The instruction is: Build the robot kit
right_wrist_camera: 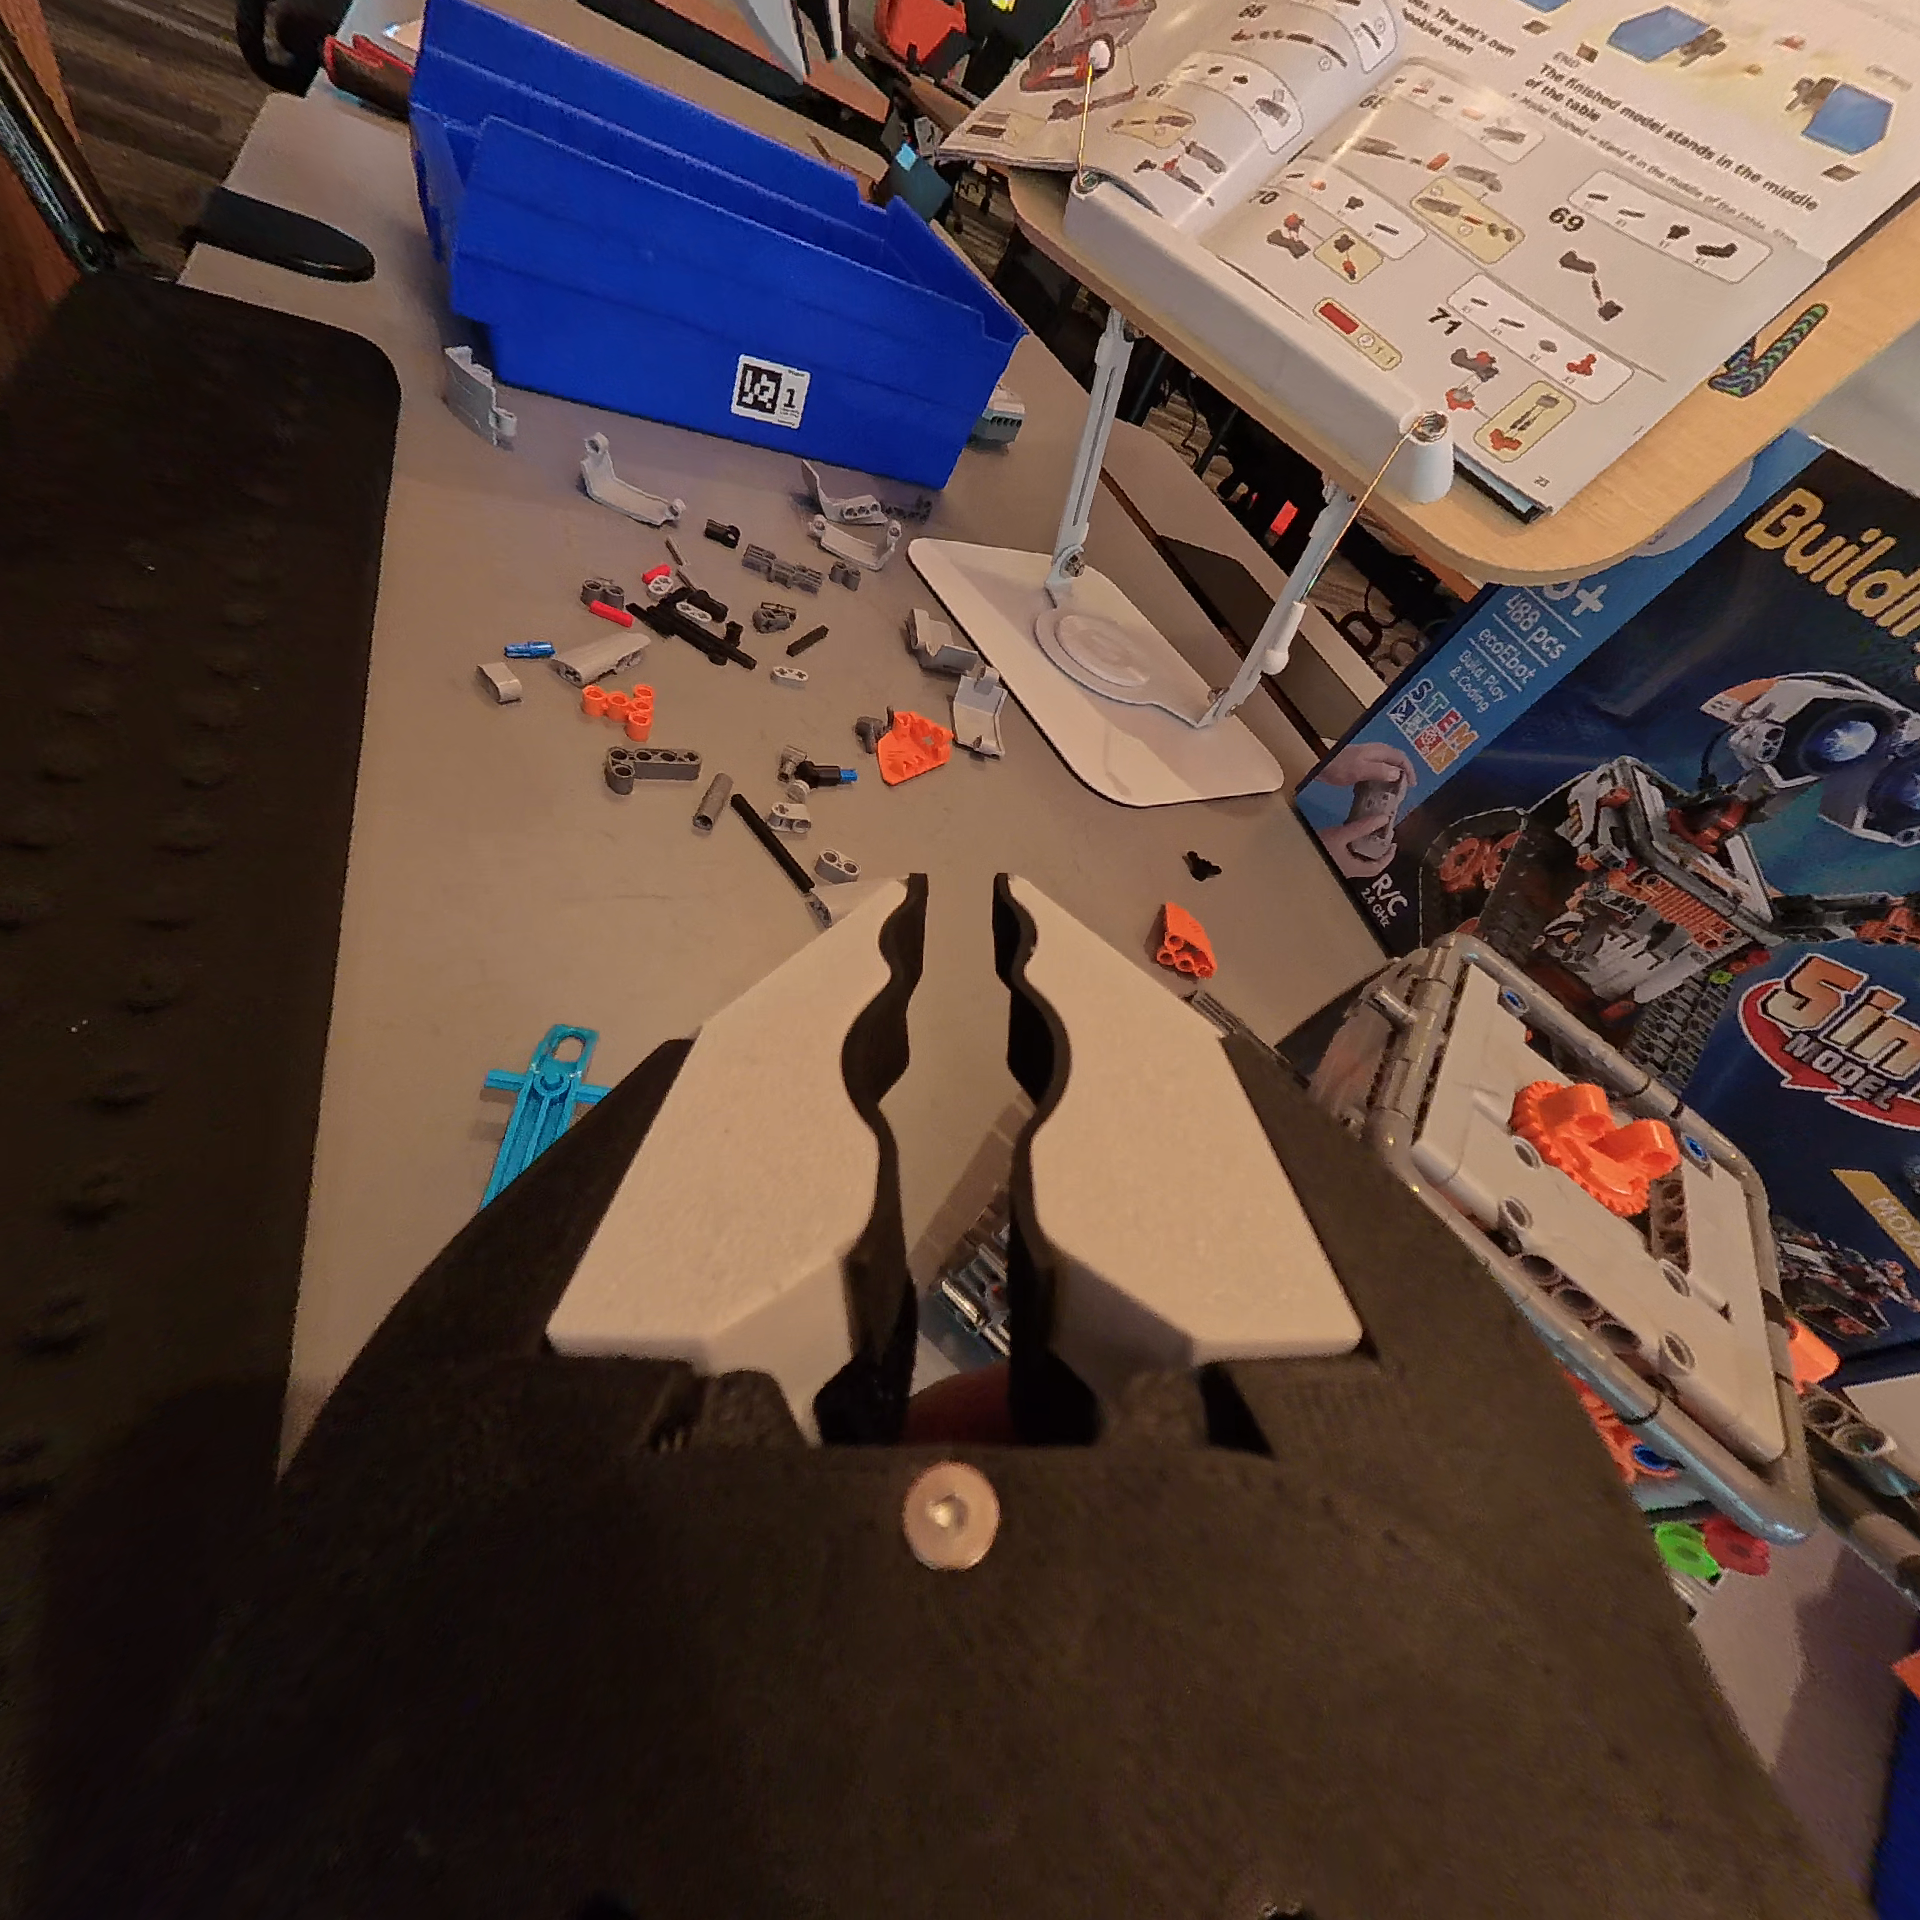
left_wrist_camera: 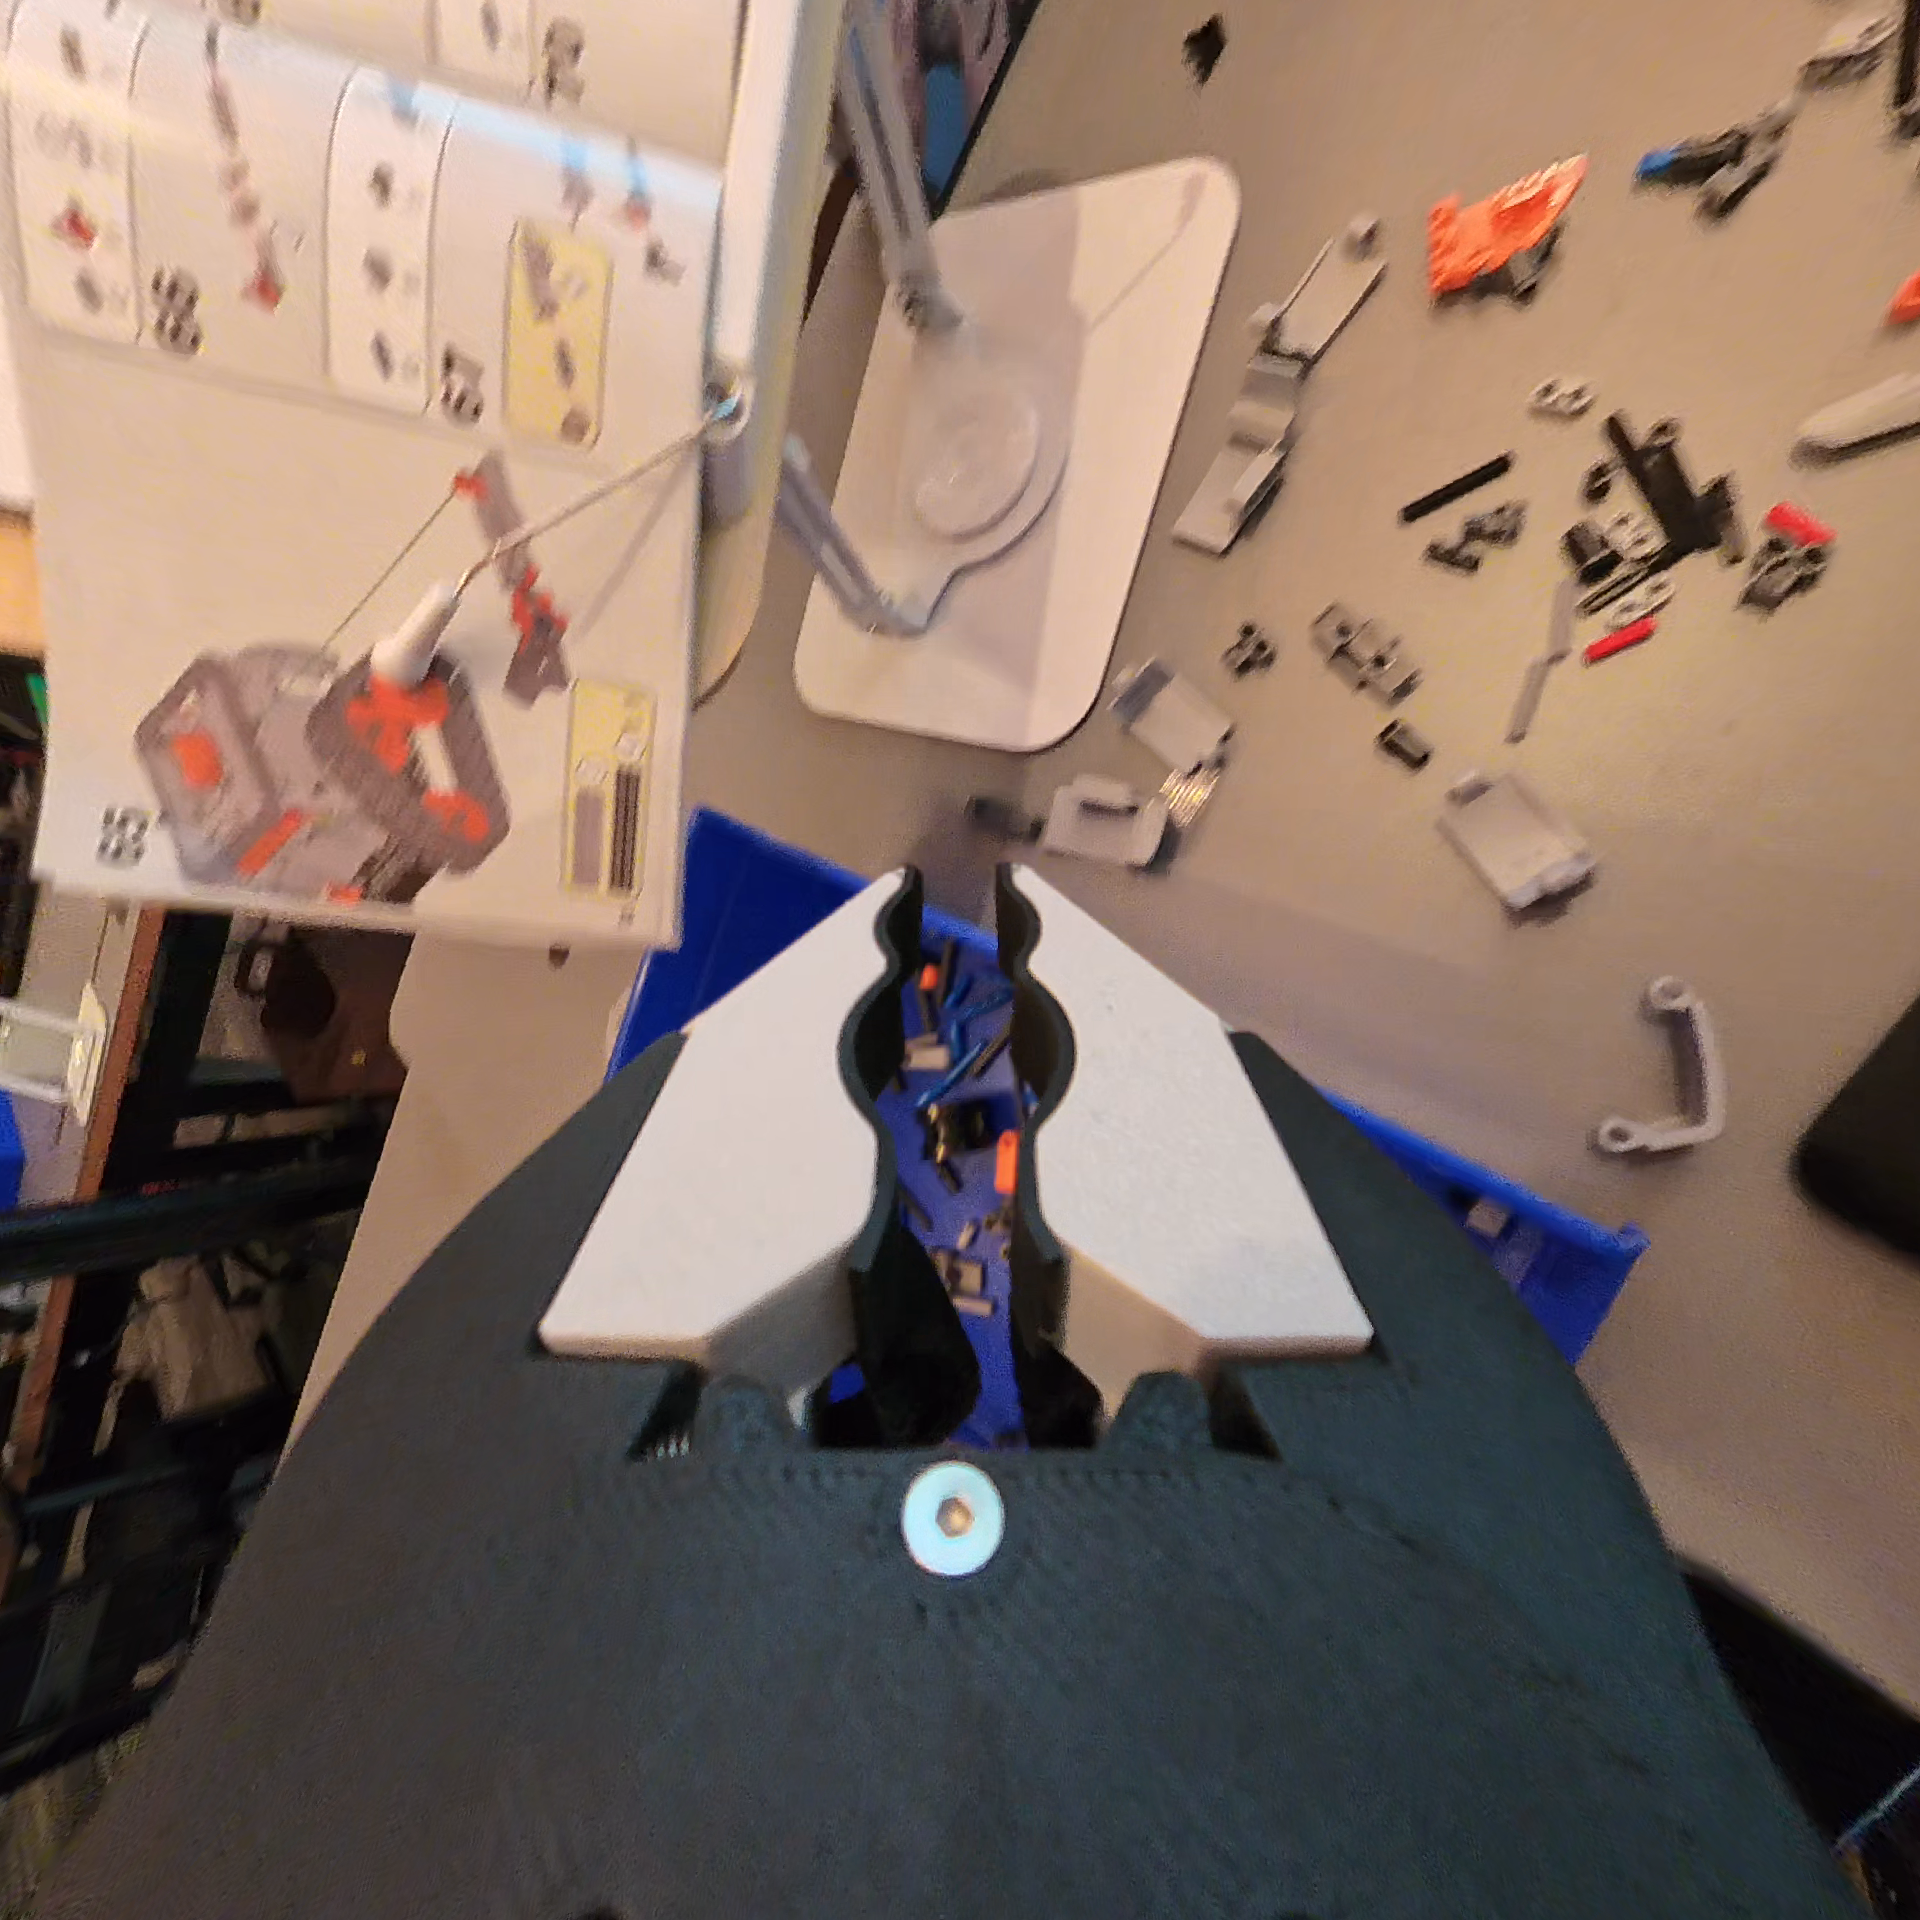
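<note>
In the left wrist view my left gripper [left_wrist_camera: 961,883] hovers over a blue bin [left_wrist_camera: 1507,1216] with several small black, blue and orange pins [left_wrist_camera: 956,1122] inside. Its jaws stand nearly together with a thin slit and hold nothing. In the right wrist view my right gripper [right_wrist_camera: 956,883] hangs above the grey table, jaws equally close and empty. A small orange piece [right_wrist_camera: 1184,940] lies just to its right, a black axle [right_wrist_camera: 774,847] just to its left. A partly built grey model [right_wrist_camera: 1579,1299] with an orange gear [right_wrist_camera: 1590,1143] sits at the lower right, partly under the gripper.
Loose grey, black and orange parts [right_wrist_camera: 707,644] are scattered over the table, also in the left wrist view [left_wrist_camera: 1621,520]. An instruction booklet [right_wrist_camera: 1455,208] rests on a white stand [right_wrist_camera: 1112,675]. Stacked blue bins [right_wrist_camera: 707,281], a kit box [right_wrist_camera: 1714,831], a teal tool [right_wrist_camera: 545,1101] and a black mat [right_wrist_camera: 177,727] surround them. Tip to tip, the grippers are about 40 centimeters apart. Between my right fingertips and the black axle [right_wrist_camera: 774,847] there is roughly 15 centimeters. From the right gripper's tips to the small orange piece [right_wrist_camera: 1184,940] is close to 20 centimeters.
</note>
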### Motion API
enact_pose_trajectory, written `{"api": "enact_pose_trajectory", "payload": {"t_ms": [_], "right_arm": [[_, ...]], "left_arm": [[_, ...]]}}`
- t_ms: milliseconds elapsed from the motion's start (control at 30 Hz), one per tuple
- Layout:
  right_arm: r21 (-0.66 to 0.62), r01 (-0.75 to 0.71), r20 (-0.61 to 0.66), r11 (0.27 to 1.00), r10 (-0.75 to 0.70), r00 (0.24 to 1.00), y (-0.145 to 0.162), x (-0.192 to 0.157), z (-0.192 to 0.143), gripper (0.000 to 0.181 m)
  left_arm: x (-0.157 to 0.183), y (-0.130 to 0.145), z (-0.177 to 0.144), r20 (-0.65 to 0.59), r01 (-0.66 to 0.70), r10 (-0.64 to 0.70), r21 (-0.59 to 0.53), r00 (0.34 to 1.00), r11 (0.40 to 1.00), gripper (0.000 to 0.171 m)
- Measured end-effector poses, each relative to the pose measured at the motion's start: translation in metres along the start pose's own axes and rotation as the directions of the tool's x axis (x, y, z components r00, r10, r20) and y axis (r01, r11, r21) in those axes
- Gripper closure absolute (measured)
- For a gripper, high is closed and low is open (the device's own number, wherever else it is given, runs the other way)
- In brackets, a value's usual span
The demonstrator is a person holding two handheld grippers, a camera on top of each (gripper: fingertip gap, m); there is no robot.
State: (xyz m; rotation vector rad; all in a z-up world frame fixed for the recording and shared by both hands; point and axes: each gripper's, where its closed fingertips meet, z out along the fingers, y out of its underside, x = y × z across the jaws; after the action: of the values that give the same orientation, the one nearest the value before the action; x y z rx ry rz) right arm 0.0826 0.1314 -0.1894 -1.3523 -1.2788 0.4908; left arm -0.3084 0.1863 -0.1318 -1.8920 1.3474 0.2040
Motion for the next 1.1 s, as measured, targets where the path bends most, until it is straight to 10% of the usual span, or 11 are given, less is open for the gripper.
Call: {"api": "enact_pose_trajectory", "payload": {"t_ms": [533,1100], "right_arm": [[-0.035,0.019,0.003,0.999,-0.019,1.0,0.005,-0.002,0.003,0.171],[-0.056,0.035,0.002,0.998,-0.035,0.999,0.008,-0.003,0.004,0.17]], "left_arm": [[-0.036,0.115,0.007,0.038,0.191,-0.187,-0.169,0.982,0.967,0.158],[-0.028,0.145,0.037,-0.001,0.24,-0.246,-0.227,0.969,0.944,0.154]]}}
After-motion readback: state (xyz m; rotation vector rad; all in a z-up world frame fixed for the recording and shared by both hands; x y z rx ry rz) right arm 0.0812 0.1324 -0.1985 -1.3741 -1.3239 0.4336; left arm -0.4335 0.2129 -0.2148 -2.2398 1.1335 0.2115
